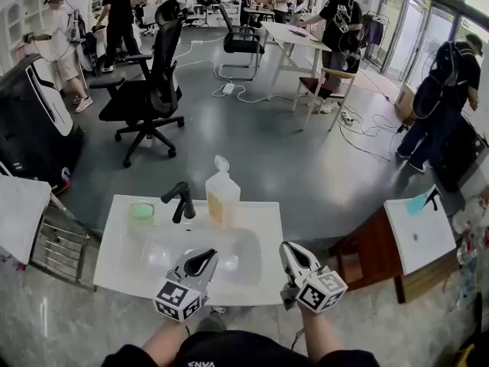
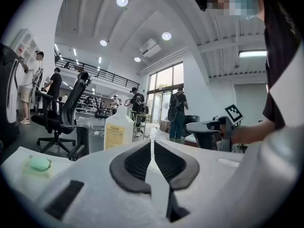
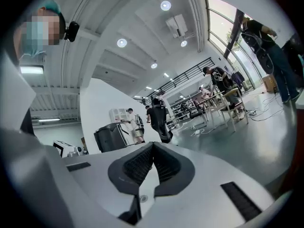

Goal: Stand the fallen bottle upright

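Note:
The bottle, translucent white with a yellow label and its flip cap raised, stands upright on the back rim of the white sink, just right of the black faucet. In the left gripper view the bottle shows upright beyond the jaws. My left gripper hovers over the sink's front part, shut and holding nothing. My right gripper is at the sink's front right edge, also shut and holding nothing. Both grippers are well short of the bottle. The right gripper also shows in the left gripper view.
A green soap bar lies at the sink's back left corner. A wire rack stands left of the sink, a white-topped wooden table to its right. Beyond are a black office chair, floor cables and several people.

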`<state>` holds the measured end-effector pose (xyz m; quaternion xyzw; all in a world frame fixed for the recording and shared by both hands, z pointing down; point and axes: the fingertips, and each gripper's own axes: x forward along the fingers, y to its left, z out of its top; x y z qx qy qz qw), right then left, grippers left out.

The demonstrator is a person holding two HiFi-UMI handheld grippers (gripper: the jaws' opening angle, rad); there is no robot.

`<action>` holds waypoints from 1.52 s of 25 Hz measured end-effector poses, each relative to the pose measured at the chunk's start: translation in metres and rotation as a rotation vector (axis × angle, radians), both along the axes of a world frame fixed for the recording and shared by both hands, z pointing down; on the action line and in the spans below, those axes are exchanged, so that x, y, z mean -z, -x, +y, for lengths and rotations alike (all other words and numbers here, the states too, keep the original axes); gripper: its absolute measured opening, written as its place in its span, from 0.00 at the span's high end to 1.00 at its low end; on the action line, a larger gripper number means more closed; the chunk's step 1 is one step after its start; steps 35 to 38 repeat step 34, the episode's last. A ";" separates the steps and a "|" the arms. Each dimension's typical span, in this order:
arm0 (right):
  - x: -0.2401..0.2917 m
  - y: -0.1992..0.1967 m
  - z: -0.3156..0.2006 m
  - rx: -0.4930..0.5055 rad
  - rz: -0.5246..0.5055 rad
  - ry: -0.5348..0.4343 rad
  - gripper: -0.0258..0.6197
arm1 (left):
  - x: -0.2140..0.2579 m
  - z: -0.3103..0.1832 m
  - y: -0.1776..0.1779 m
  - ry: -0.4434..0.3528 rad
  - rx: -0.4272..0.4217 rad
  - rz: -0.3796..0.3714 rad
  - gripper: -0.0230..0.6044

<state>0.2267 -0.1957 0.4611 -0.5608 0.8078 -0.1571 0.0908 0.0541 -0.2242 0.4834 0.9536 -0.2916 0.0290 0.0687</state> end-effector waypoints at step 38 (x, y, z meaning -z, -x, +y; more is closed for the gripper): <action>-0.040 -0.004 0.147 -0.068 -0.108 0.106 0.96 | 0.007 0.122 0.025 -0.018 0.019 -0.023 0.93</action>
